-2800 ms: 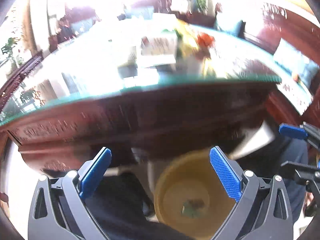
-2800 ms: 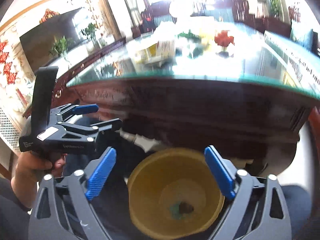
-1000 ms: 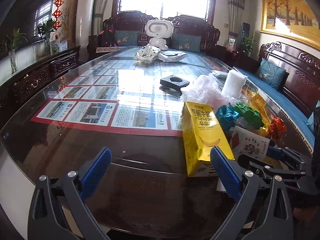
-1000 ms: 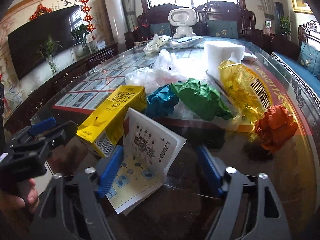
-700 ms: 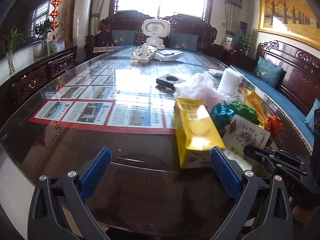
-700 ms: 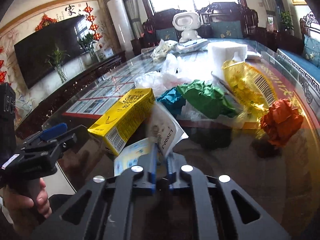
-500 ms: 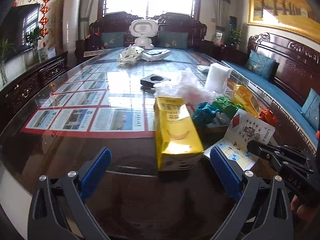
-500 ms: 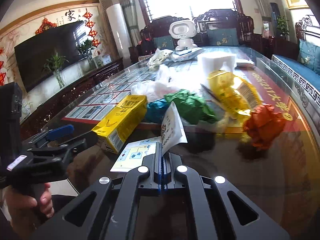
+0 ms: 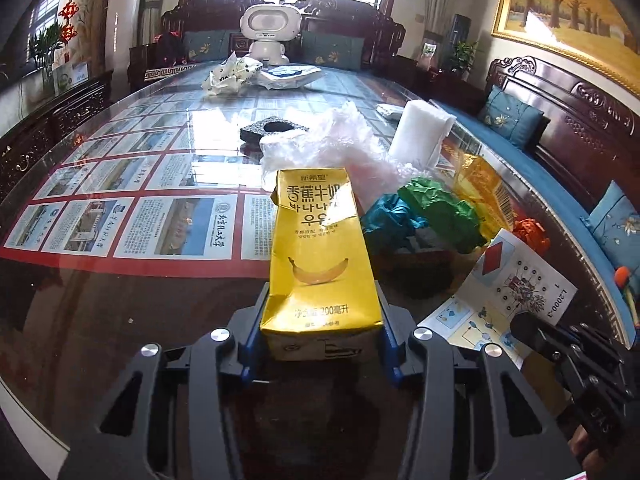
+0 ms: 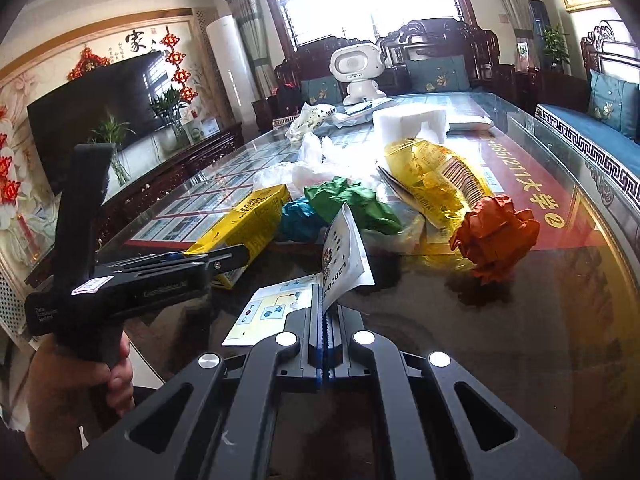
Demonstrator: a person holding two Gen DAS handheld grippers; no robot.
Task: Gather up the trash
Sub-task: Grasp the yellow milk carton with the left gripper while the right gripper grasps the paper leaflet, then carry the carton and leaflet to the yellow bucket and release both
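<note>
My left gripper [image 9: 322,320] is shut on a yellow banana milk carton [image 9: 320,256] that lies on the glass table [image 9: 120,300], gripping its near end. The carton also shows in the right wrist view [image 10: 244,228]. My right gripper [image 10: 323,320] is shut on a white instruction leaflet [image 10: 344,256], also seen in the left wrist view [image 9: 504,296], lifted and folded above the table. Behind lie a teal paper ball [image 9: 388,220], a green paper ball [image 10: 352,200], an orange paper ball [image 10: 496,236], a yellow wrapper [image 10: 436,176] and clear plastic film [image 9: 332,144].
A white foam block [image 10: 412,124], a black foam piece [image 9: 274,130] and more crumpled bags [image 9: 232,74] lie farther back. A white toy robot [image 9: 270,28] stands at the far end. Wooden sofas with blue cushions [image 9: 512,120] line the right side.
My left gripper moved right and closed on the milk carton. My right gripper closed on the leaflet and lifted it. Earlier both grippers hovered open over a yellow bin below the table.
</note>
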